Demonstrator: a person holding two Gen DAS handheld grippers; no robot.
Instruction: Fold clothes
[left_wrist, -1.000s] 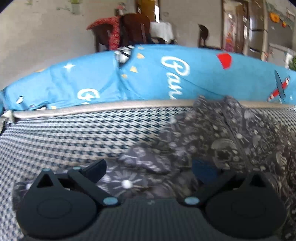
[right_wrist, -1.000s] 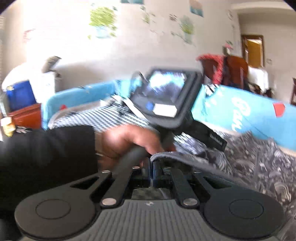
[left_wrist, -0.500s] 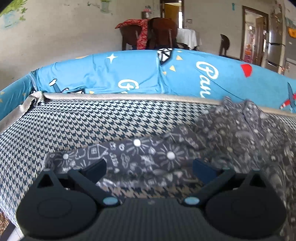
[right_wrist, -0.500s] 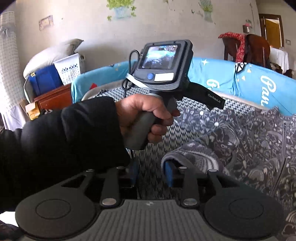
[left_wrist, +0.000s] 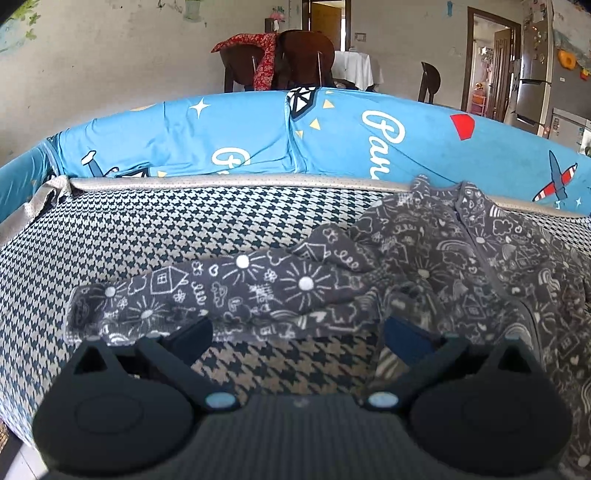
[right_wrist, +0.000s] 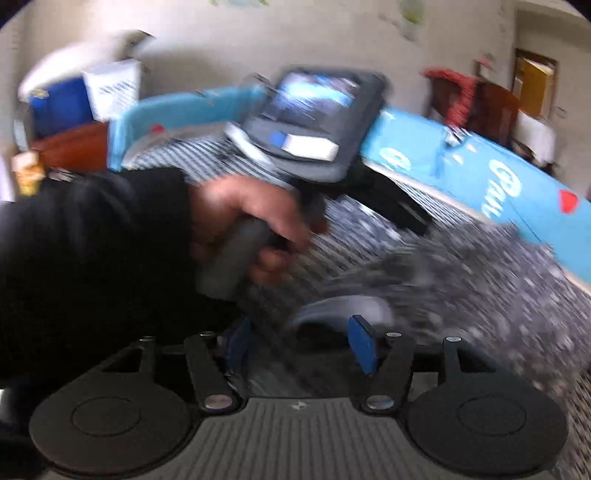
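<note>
Soft, limp patterned garment (left_wrist: 424, 266) sprawls centre-right with its sleeve (left_wrist: 221, 291) stretched left, best pinched at cuff or hem; both grippers' jaws gape wide, empty.

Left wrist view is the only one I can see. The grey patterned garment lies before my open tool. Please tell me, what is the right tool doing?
Observer: The right tool is open and holds nothing. A light-edged fold of the grey patterned garment lies just ahead of it.
Operator: Is its picture clear?
Observer: No, the right wrist view is blurred by motion, so fine detail is lost.
Operator: What else does it show that I cannot see?
Observer: A hand in a black sleeve grips the handle of your left tool, and the screen on that tool's back is lit.
</note>
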